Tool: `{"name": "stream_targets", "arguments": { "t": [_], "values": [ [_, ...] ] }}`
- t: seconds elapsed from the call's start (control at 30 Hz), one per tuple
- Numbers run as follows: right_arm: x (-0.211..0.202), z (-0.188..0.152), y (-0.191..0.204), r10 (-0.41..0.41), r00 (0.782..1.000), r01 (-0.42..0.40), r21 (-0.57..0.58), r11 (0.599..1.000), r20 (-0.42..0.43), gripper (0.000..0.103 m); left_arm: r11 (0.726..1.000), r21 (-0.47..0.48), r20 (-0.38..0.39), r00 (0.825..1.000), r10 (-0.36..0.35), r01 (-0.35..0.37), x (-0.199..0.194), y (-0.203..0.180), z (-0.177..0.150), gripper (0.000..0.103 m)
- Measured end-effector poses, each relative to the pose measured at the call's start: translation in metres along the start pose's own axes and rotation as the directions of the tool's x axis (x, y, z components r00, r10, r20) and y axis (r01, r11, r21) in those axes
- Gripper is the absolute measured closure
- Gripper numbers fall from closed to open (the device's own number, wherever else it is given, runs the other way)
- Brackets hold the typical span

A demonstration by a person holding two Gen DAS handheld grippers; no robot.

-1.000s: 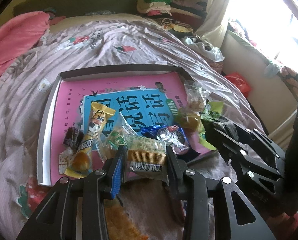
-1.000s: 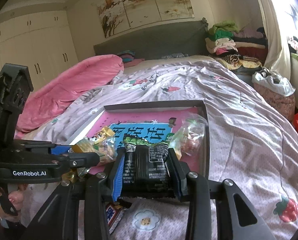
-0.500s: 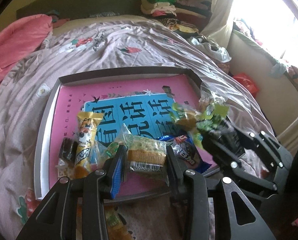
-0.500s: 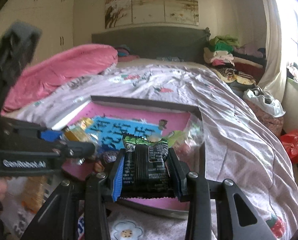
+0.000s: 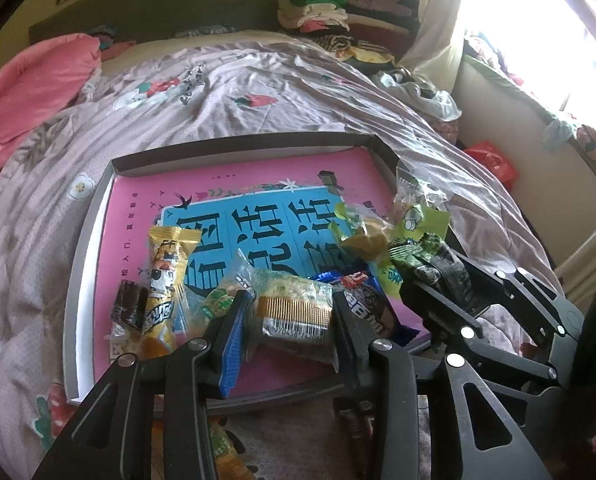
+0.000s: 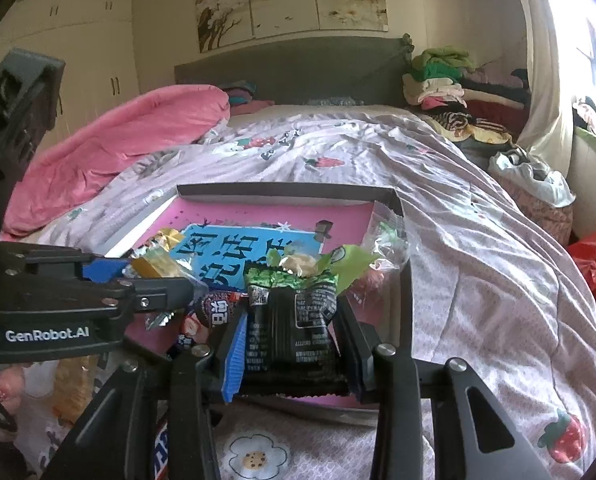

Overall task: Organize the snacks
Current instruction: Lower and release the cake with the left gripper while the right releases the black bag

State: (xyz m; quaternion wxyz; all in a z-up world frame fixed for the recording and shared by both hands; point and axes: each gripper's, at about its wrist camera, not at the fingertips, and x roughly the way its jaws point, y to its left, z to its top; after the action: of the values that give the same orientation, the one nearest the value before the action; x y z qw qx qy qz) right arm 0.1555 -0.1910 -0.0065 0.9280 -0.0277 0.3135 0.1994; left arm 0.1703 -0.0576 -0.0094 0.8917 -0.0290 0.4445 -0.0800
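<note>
Gripping a cake pack (image 5: 294,312) w/ left gripper (image 5: 288,320), black pack (image 6: 294,328) w/ right gripper (image 6: 290,344); tray (image 5: 90,240) ahead half-filled, strays below.

Bed (image 5: 305,92) covered by a lilac printed quilt.
A shallow pink-lined box (image 5: 94,216) is laid on the quilt, a pink duvet (image 6: 110,140) heaped alongside.

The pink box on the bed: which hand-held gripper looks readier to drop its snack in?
Probably the left hand-held gripper: its clear-wrapped cake already hangs over the pink box. The right one's black packet sits nearer the front rim.
</note>
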Motion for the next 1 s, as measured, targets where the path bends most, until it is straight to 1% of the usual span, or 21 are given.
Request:
{"name": "stream_targets", "arguments": {
  "t": [0.07, 0.13, 0.2, 0.4, 0.5, 0.6, 0.73, 0.87, 0.93, 1.0],
  "values": [
    [-0.002, 0.001, -0.001, 0.006, 1.0, -0.006, 0.007, 1.0, 0.005, 0.062, 1.0, 0.0, 0.001, 1.0, 0.002, -0.002, 0.0, 0.0, 0.0, 0.06],
    [-0.005, 0.001, -0.002, 0.01, 1.0, -0.01, 0.013, 1.0, 0.011, 0.057, 1.0, 0.003, 0.003, 1.0, 0.009, -0.009, 0.0, 0.0, 0.0, 0.057],
    [-0.005, 0.001, -0.003, 0.009, 1.0, -0.009, 0.019, 1.0, 0.011, 0.055, 1.0, 0.004, 0.004, 1.0, 0.015, -0.015, 0.0, 0.001, 0.001, 0.055],
    [-0.009, 0.003, -0.004, 0.01, 1.0, -0.01, 0.025, 1.0, 0.02, 0.055, 1.0, 0.006, 0.002, 1.0, 0.024, -0.024, -0.002, 0.0, 0.001, 0.05],
    [-0.013, 0.004, -0.006, 0.017, 0.999, -0.018, 0.03, 0.999, 0.031, 0.054, 1.0, -0.005, 0.008, 1.0, 0.015, -0.015, -0.006, 0.003, 0.001, 0.049],
    [-0.017, 0.005, -0.007, 0.024, 0.999, -0.026, 0.041, 0.999, 0.043, 0.048, 1.0, -0.014, 0.017, 1.0, 0.006, -0.006, -0.01, 0.005, 0.002, 0.043],
    [-0.021, 0.005, -0.008, 0.042, 0.998, -0.045, 0.053, 0.998, 0.052, 0.047, 1.0, -0.028, 0.032, 0.999, -0.004, 0.005, -0.018, 0.008, 0.003, 0.041],
    [-0.025, 0.005, -0.007, 0.054, 0.997, -0.057, 0.055, 0.997, 0.056, 0.046, 0.998, -0.052, 0.043, 0.999, -0.021, 0.023, -0.027, 0.013, 0.003, 0.035],
    [-0.029, 0.005, -0.006, 0.069, 0.996, -0.073, 0.054, 0.996, 0.061, 0.04, 0.998, -0.061, 0.053, 0.998, -0.031, 0.034, -0.034, 0.017, 0.001, 0.034],
    [-0.034, 0.005, -0.004, 0.08, 0.994, -0.084, 0.055, 0.995, 0.072, 0.039, 0.997, -0.068, 0.057, 0.998, -0.03, 0.034, -0.04, 0.02, -0.002, 0.033]
  ]
}}
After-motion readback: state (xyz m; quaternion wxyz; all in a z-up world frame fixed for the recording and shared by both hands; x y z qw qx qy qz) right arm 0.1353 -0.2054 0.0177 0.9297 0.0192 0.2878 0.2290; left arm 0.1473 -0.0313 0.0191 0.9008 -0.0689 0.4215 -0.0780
